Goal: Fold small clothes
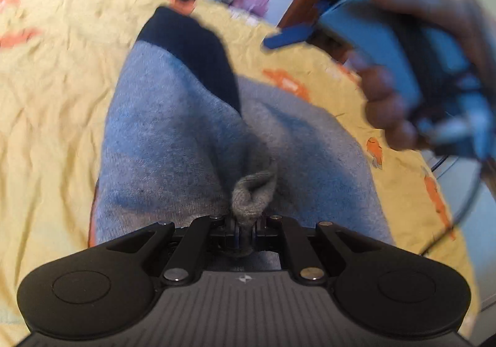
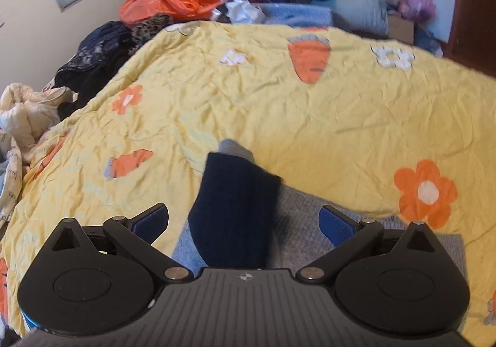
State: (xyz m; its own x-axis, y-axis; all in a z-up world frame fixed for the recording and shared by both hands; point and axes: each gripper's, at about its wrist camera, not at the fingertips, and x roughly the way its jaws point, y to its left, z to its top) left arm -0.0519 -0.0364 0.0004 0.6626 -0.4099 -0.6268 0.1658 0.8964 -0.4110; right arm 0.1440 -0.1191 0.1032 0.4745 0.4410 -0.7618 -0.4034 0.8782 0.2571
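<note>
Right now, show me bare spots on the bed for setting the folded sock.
Open yellow quilt lies beyond the grey sock, between the carrot print and orange flower print. Crowded: the clothes pile and orange bag along the far-left edge.

left gripper [image 1: 245,230]: jaws closed, pinching a bunched fold of the grey sock [image 1: 173,142] | sock: navy cuff [image 1: 198,49] at far end, draped over the yellow bedspread [image 1: 52,92] | right gripper [image 1: 288,37]: blurred, upper right, above bedspread, blue fingers apart, held by the right hand [image 1: 412,52]
</note>
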